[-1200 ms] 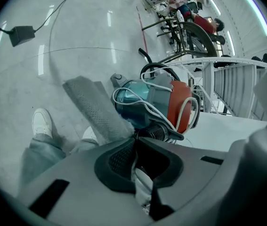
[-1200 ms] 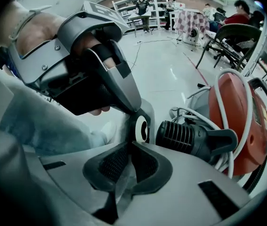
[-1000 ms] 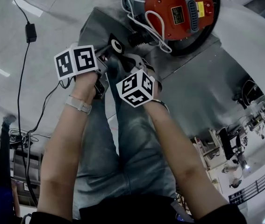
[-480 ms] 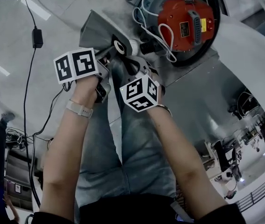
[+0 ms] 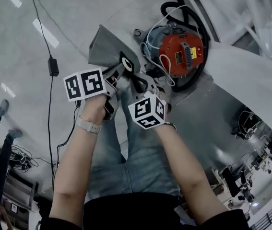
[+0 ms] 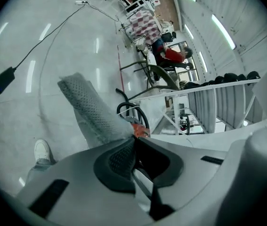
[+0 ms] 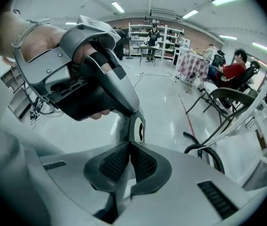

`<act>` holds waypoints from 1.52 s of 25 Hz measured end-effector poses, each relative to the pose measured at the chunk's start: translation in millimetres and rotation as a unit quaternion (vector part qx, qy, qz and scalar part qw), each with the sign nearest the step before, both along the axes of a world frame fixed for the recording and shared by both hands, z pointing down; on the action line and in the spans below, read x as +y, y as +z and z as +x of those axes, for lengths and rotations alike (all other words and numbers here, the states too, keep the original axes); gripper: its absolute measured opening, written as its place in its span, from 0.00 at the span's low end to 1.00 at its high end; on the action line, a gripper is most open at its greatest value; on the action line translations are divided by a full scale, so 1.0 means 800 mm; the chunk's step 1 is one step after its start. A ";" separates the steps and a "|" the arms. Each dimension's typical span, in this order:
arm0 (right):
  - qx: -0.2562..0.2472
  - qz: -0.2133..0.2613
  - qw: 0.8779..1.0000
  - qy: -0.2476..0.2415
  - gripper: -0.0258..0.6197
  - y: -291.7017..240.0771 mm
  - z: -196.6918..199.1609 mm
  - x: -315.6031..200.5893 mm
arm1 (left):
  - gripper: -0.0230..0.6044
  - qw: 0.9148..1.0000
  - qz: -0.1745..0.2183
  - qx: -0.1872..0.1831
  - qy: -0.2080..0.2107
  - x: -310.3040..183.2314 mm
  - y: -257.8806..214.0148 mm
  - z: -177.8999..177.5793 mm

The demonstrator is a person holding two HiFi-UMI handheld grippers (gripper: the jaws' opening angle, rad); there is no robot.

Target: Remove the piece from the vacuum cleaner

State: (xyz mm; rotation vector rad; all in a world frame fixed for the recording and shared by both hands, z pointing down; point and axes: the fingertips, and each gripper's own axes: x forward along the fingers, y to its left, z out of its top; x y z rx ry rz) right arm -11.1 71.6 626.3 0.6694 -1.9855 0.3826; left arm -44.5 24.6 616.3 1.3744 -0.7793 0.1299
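A red-topped vacuum cleaner (image 5: 180, 54) stands on the floor at the upper right of the head view. In front of it a flat grey bag-like piece (image 5: 108, 49), with a black-ringed hole at its near end, is held up off the floor. My left gripper (image 5: 114, 78) is shut on its left side, where the piece (image 6: 88, 109) rises from the jaws as a perforated grey strip. My right gripper (image 5: 140, 83) is shut on the piece's thin edge (image 7: 134, 126) just below the ringed hole. The two grippers sit close side by side; the left gripper (image 7: 81, 84) fills the upper left of the right gripper view.
A black hose (image 5: 183, 4) and a white cable (image 5: 162, 63) coil around the vacuum. A power adapter (image 5: 53, 66) on a cord lies on the floor at left. The person's jeans-clad legs (image 5: 126, 147) are below the grippers. A seated person (image 7: 230, 72), chairs and shelves stand farther off.
The head view has pulled back, so the vacuum now looks smaller and sits lower in frame. Both grippers keep their hold on the grey piece and stay side by side.
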 end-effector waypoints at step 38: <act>-0.017 0.397 0.915 -0.074 0.09 -0.686 -0.142 -0.098 | 0.11 0.910 0.398 0.072 -0.094 -0.071 -0.713 -0.158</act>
